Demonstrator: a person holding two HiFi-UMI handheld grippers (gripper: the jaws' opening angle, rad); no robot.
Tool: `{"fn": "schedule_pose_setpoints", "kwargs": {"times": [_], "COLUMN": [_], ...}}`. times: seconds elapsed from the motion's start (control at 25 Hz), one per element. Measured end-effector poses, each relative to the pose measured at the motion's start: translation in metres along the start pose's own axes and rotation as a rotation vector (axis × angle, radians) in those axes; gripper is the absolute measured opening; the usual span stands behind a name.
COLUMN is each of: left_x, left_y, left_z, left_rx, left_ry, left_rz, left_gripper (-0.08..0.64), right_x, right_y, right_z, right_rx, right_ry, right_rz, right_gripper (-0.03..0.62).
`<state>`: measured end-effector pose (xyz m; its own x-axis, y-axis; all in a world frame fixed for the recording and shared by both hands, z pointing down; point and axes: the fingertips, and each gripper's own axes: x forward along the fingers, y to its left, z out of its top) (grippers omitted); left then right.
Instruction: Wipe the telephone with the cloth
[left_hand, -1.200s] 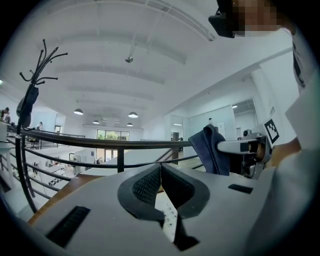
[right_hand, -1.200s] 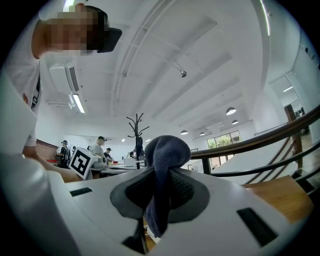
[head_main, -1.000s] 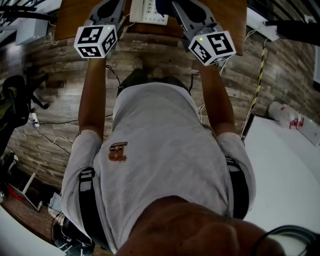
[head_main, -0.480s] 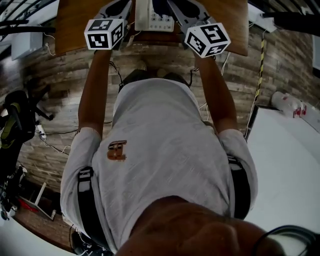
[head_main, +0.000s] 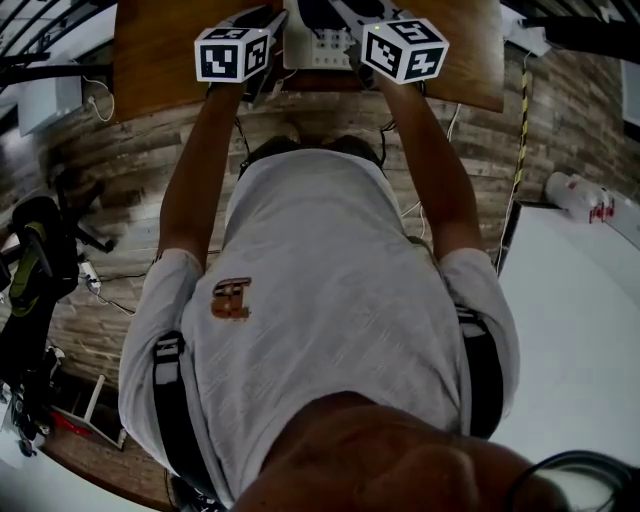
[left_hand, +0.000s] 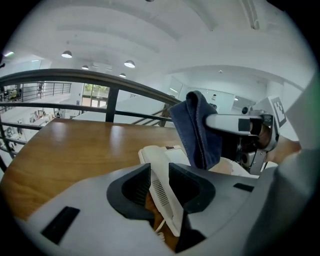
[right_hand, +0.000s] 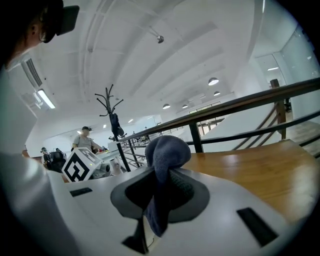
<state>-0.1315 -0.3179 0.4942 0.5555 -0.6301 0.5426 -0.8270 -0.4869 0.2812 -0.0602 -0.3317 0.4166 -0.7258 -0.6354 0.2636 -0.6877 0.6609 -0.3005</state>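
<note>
Left gripper jaws have just been opening, now loosely astride the telephone handset at the table's near edge; right gripper clamps the cloth, ready to wipe.

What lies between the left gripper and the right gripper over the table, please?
The telephone sits between the left gripper and the right gripper; the head view shows it.

A wooden table stands on a plank floor (grey-brown boards). Beyond it runs a black railing. Round ceiling lights glow in the white ceiling, and a coat stand rises farther off.
</note>
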Motion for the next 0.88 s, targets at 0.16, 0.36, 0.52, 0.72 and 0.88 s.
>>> {"fn": "schedule_pose_setpoints", "kwargs": {"times": [0.16, 0.36, 0.52, 0.72, 0.88], "left_x": [0.011, 0.016, 0.021, 0.023, 0.022], "left_y": [0.003, 0.004, 0.002, 0.0, 0.0], "left_z": [-0.011, -0.018, -0.022, -0.023, -0.021], "left_rx": [-0.039, -0.05, -0.058, -0.077, -0.118], "left_ry": [0.053, 0.113, 0.142, 0.161, 0.155], "left_rz": [-0.045, -0.045, -0.051, -0.052, -0.067], "left_gripper": [0.107, 0.107, 0.11, 0.11, 0.112], "right_x": [0.018, 0.032, 0.041, 0.045, 0.045], "right_y": [-0.006, -0.013, -0.017, -0.026, -0.037], "right_z": [-0.011, -0.026, -0.035, -0.048, -0.056], "right_rx": [0.037, 0.094, 0.104, 0.072, 0.047], "right_ry": [0.046, 0.11, 0.153, 0.229, 0.279], "right_rz": [-0.011, -0.013, -0.009, -0.029, -0.065], "right_gripper": [0.072, 0.072, 0.072, 0.072, 0.072]}}
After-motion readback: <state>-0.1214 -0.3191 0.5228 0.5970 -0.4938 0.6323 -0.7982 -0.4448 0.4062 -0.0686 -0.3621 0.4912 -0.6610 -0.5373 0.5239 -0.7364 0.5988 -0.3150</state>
